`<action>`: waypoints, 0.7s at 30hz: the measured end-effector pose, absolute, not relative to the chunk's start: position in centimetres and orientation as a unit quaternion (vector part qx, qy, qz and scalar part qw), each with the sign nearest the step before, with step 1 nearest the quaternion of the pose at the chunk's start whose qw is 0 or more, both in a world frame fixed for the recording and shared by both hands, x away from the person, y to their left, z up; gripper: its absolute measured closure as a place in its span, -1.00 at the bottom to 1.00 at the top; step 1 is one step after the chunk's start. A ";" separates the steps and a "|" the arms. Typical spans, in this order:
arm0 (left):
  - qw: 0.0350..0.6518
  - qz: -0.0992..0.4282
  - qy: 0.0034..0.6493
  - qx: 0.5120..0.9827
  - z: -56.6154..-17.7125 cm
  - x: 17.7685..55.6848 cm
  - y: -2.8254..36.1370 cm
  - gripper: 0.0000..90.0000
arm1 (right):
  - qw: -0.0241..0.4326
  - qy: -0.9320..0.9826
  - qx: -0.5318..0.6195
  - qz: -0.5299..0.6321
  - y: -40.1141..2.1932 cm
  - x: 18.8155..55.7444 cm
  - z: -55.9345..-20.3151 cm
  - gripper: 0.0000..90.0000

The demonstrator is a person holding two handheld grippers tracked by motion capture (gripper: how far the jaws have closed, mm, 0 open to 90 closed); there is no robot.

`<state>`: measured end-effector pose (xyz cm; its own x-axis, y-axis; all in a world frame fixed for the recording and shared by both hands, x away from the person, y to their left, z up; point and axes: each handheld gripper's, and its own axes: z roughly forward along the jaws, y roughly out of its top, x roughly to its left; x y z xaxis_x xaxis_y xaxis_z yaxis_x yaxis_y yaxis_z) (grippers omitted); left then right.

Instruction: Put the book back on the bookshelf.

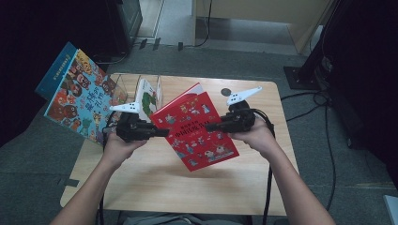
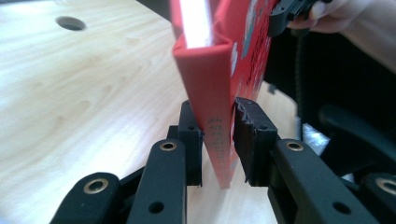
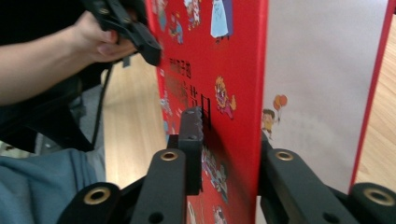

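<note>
High view: a red hardcover picture book [image 1: 199, 131] hung above the pale wooden table [image 1: 155, 180], the left gripper [image 1: 162, 132] clamping its spine, the right gripper [image 1: 211, 126] straddling its cover loosely. Behind it stood a clear book rack [image 1: 123, 86]; shelving looked next.

Book held up over the bench between two pairs of tongs

The book [image 1: 199, 129] sits above the middle of the bench [image 1: 155, 187], with the left tongs [image 1: 162, 132] at its left edge and the right tongs [image 1: 211, 126] at its right edge. Behind it stands a rack [image 1: 123, 84] holding a second book [image 1: 149, 97]. A third book [image 1: 77, 93] leans past the bench's far-left corner.
</note>
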<state>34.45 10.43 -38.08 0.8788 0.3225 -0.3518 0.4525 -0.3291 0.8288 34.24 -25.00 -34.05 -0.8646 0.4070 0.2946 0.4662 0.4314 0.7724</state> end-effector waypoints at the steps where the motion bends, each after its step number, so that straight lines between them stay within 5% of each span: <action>1: 0.525 -0.044 0.229 0.818 -37.5 34.1 10.4 0.68 | 0.022 -0.852 -0.260 -0.454 -24.6 34.3 -34.0 0.59; 21: 0.455 0.008 0.171 0.874 -34.7 33.9 9.5 0.78 | -0.004 -0.862 -0.257 -0.437 -23.8 34.9 -35.3 0.36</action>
